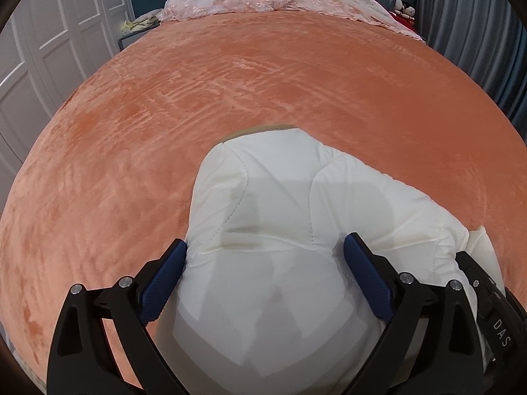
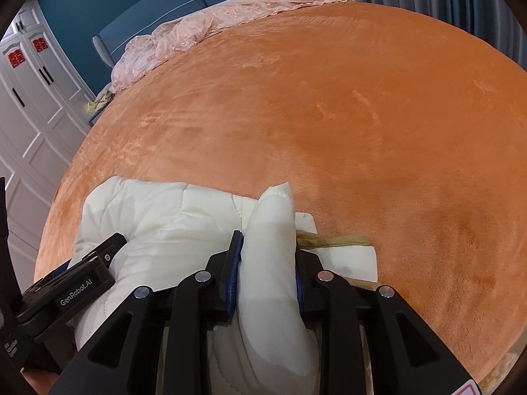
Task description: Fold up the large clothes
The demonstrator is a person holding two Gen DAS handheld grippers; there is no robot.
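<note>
The jacket (image 1: 280, 197) lies bundled on the bed (image 1: 230, 82) at 6 o'clock, folding nearly done. Left gripper (image 1: 265, 256) jaws stand wide astride it; right gripper (image 2: 268, 256) pinches a fold.

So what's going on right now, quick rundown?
Left tool wide open astride the white padded jacket. Right tool clamped on a bunched fold of it. Jacket lies on the orange blanket; nothing in the way.

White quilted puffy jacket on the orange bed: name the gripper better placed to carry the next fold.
Right gripper: its pads pinch a fold of the white quilted jacket. The left gripper merely straddles it, wide.
</note>
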